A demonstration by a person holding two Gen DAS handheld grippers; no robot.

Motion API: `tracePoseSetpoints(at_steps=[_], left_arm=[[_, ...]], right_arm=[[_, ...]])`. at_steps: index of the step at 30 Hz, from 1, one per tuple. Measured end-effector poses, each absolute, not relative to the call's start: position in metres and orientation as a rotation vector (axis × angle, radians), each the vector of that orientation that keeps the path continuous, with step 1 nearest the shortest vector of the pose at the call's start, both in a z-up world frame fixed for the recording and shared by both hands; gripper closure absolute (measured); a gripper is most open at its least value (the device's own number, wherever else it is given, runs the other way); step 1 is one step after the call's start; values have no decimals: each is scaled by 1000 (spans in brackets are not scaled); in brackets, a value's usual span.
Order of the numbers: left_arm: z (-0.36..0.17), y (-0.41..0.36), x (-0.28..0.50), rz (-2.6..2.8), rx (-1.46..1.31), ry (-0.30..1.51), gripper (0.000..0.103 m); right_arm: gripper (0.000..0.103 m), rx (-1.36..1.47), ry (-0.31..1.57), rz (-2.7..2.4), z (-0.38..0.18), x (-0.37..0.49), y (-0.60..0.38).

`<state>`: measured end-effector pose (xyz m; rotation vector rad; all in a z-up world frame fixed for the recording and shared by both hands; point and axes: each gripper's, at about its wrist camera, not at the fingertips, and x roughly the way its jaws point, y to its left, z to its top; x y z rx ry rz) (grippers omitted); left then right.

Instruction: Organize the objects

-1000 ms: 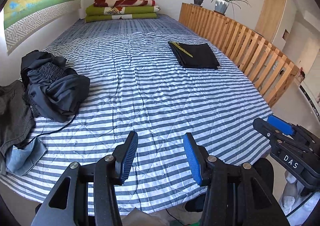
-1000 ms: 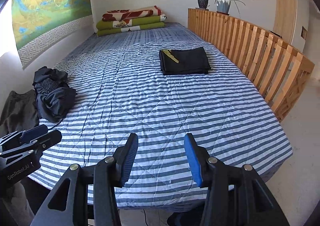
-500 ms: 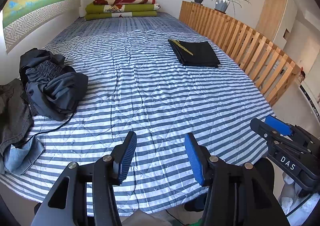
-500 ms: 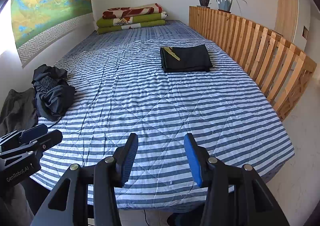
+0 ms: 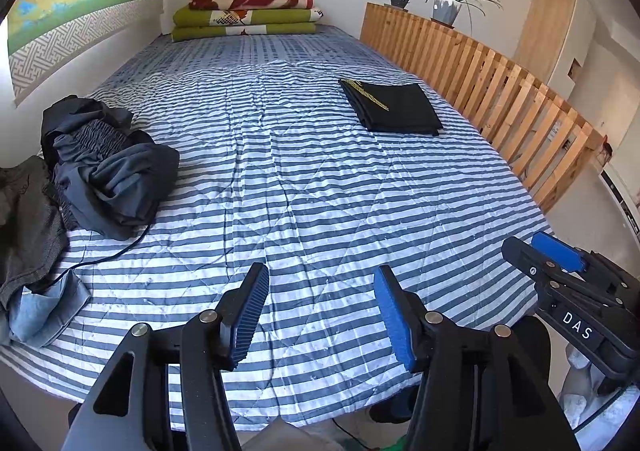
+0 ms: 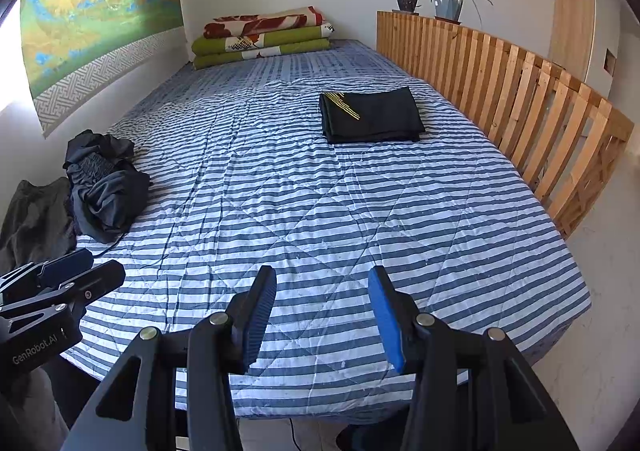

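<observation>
A crumpled dark grey garment pile [image 5: 108,167] lies at the left side of the striped bed [image 5: 304,187]; it also shows in the right wrist view [image 6: 104,187]. A folded black garment with yellow lines [image 5: 392,107] lies at the far right of the bed, also in the right wrist view [image 6: 372,115]. My left gripper [image 5: 320,315] is open and empty over the bed's near edge. My right gripper [image 6: 320,315] is open and empty over the near edge too. Each gripper shows in the other's view: the right one [image 5: 560,283] and the left one [image 6: 60,283].
More dark and denim clothes [image 5: 28,235] lie at the bed's left edge with a thin black cord [image 5: 112,255]. Folded blankets [image 5: 248,15] are stacked at the head. A wooden slat rail [image 5: 500,91] runs along the right side, with potted plants [image 5: 448,7] on it.
Both grippers have drifted slightly forward and tilted; the bed sits a little lower in both views. Both stay open. The clothes have not moved.
</observation>
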<state>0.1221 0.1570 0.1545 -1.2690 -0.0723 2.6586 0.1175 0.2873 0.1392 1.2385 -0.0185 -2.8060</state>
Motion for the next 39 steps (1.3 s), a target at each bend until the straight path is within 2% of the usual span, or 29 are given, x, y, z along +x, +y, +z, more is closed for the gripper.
tracePoseSetpoints(at_steps=[25,39], left_arm=[[148,156,123,2644,-1277,-61,43],[145,156,122,2647,-1275,-60,36]], right_arm=[[59,1255,-27,-2793,133,119,285],[59,1269,-30,-2787,128,121,287]])
